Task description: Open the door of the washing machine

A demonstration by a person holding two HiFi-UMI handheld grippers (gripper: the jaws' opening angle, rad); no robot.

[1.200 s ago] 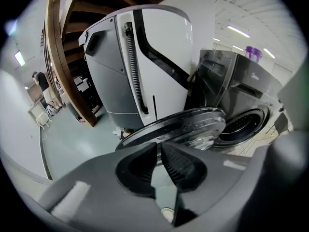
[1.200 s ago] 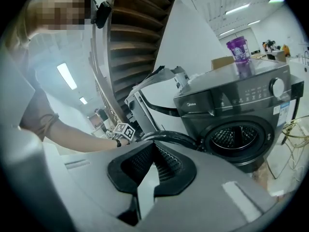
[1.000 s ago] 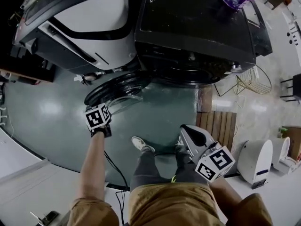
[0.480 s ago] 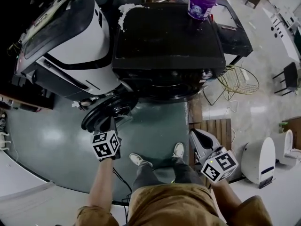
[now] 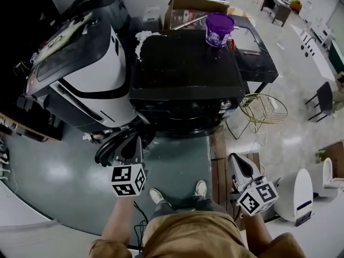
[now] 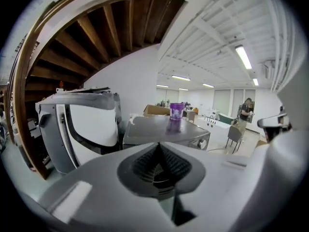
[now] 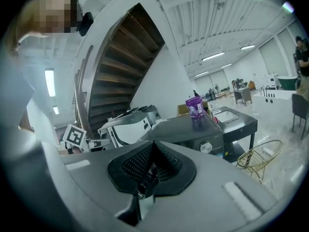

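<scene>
**Backing both claws off a door that already hangs open**

I have the left claw (image 5: 135, 144) pinched fully closed with nothing between its pads. Its own view shows the two ribbed faces meeting, with only the room beyond them. The right claw (image 5: 235, 158) is likewise closed and empty.

Over the last second both claws have come up and back toward me, and my head camera has risen with them. A second ago the left claw sat low, right beside the door (image 5: 115, 147). Now that claw looks out over the lid of the washing machine (image 5: 185, 85), and the door lies below its tips and slightly to their left. As far as I can judge they are not touching.

The machine stands ahead of both claws, with a purple tub (image 5: 219, 28) on its lid, well beyond the tips. A white machine (image 5: 80, 74) sits ahead and to the left of the left claw. A wire basket (image 5: 263, 109) stands ahead of the right claw.

Across those pictures the door has not changed its swing: it stands out from the machine's front, on the left claw's side. I read that as the opening being done and this as the retreat. My one worry is clipping the door's rim with the left claw as I lift away.
</scene>
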